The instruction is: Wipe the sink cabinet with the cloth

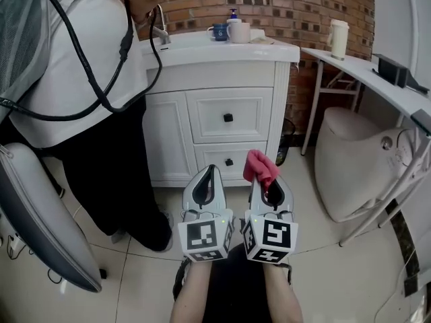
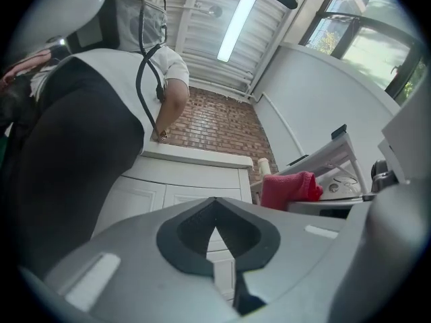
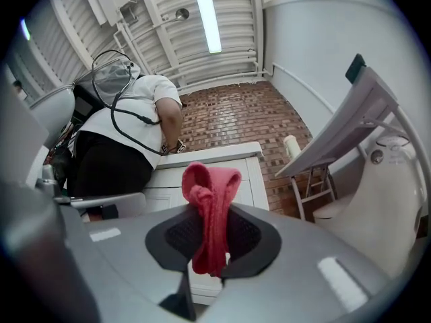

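**Right gripper** (image 3: 210,258): my working tool. The jaws are clamped on the red cloth (image 3: 210,204), which is pinched between the dark pads.

**Red cloth** (image 1: 261,165): it is gathered into a narrow strip. Its long axis runs along my jaws, and the bunched, knotted end stands out past the tips. That free end is the part facing the work.

**Left gripper** (image 1: 207,182): it is level with the right gripper (image 1: 269,184), just beside it on my left. In its own view the tips meet, with only a sliver of gap behind them, and nothing is between them. I count it empty and closed.

**Sink cabinet** (image 1: 269,99): white, straight ahead of both grippers and apart from them, with tiled floor (image 1: 316,200) between. The cloth points at its front and touches no part of it. In the head view the lower drawer knob (image 1: 229,161) sits just left of the cloth end, and the upper drawer knob (image 1: 228,118) is above it.

**Bearing for the next move**: I judge it a forward reach with the right gripper, which carries the cloth. The two grippers are about equally near the cabinet. Wiping is not yet begun.

**Also present**: a person (image 1: 74,66) stands at the cabinet's left end, covering its left side. Cups (image 1: 237,31) stand on the countertop.
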### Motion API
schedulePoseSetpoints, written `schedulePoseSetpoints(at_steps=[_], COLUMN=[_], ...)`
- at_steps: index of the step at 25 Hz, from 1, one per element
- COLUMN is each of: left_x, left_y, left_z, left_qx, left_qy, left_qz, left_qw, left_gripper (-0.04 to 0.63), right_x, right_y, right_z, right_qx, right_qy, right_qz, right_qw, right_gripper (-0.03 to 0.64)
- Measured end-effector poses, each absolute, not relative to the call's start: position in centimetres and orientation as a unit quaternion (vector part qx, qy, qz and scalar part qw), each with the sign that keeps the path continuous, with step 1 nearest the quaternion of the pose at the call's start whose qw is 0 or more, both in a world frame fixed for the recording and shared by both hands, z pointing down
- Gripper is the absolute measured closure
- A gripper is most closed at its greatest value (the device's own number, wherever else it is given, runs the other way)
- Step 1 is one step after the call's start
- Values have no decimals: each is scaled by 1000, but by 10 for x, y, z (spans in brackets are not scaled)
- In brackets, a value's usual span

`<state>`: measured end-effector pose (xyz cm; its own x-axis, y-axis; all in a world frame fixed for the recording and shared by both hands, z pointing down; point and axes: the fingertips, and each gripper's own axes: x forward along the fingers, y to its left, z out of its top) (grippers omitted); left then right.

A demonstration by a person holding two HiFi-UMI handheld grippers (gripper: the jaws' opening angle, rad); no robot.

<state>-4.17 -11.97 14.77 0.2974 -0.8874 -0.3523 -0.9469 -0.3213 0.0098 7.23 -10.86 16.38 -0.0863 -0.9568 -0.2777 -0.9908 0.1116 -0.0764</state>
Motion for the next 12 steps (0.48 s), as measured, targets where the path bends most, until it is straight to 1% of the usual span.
schedulePoseSetpoints(at_steps=[12], left_x=[-39], left_y=[-121], left_z=[151], left_qx=[-803], left_qy=[569], left_qz=[145], left_qw=[103], left_gripper=[580], right_x=[67], right_y=[-107], right_z=[162], right_qx=[-658], right_qy=[737], right_qz=[79], right_qw=[130], right_gripper=[555])
